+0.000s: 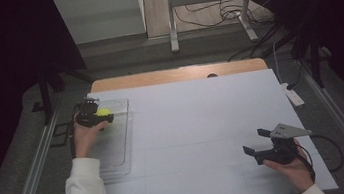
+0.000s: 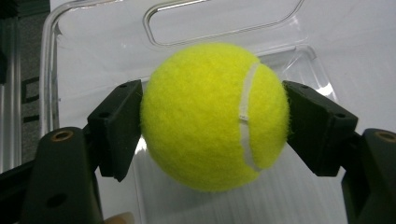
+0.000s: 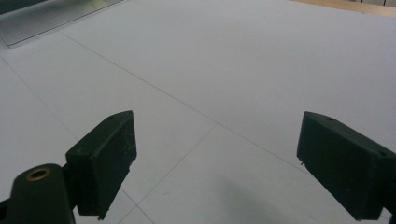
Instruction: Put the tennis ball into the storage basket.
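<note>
The fuzzy yellow tennis ball (image 2: 215,116) is sitting between the two black jaws of the left tool (image 1: 93,115), which is closed snugly on the ball's sides. The ball is hanging over the far end of the clear plastic tray (image 1: 127,148) at the left side of the white bench (image 1: 203,123). I cannot tell whether it is touching the tray floor. To do this step well, the hand should be squeezing gently and evenly, keeping the ball in the middle of the jaws so it cannot roll out. The right tool (image 1: 261,141) is resting wide open and empty, well apart, near the bench's right front corner.
</note>
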A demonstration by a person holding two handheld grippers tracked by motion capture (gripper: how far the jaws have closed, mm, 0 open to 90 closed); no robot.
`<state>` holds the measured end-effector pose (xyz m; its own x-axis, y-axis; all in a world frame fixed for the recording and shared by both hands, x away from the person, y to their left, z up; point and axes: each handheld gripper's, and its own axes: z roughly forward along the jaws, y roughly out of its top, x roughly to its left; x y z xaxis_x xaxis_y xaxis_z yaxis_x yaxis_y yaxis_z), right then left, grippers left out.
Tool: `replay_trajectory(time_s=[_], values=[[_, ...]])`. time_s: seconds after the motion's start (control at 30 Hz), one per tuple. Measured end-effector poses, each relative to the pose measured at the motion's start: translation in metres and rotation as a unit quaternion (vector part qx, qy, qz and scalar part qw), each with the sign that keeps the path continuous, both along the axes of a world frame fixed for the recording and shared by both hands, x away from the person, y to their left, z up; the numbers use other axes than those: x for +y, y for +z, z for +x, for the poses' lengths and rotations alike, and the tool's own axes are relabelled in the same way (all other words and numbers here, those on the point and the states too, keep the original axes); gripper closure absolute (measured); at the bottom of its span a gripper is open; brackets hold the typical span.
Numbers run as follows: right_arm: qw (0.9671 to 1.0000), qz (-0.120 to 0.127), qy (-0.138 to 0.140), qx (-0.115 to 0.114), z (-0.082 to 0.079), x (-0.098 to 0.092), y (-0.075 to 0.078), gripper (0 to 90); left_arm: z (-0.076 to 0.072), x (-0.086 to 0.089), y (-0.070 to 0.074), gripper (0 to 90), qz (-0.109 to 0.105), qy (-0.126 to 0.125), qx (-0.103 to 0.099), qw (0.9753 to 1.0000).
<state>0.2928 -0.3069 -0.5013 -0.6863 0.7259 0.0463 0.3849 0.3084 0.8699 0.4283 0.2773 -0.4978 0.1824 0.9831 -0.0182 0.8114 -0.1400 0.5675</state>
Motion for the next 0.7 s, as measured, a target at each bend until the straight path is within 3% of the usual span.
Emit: replay_trajectory(time_s=[0.43, 0.7], values=[[1.0, 0.0, 0.0, 0.0, 0.0001, 0.0, 0.0, 12.4, 0.0022, -0.0008, -0.0058, 24.9, 0.023, 0.003, 0.01, 0.9997], [1.0, 0.0, 0.0, 0.0, 0.0, 0.0, 0.0, 12.4, 0.0022, -0.0007, -0.0051, 22.8, 0.02, 0.002, 0.004, 0.9998]])
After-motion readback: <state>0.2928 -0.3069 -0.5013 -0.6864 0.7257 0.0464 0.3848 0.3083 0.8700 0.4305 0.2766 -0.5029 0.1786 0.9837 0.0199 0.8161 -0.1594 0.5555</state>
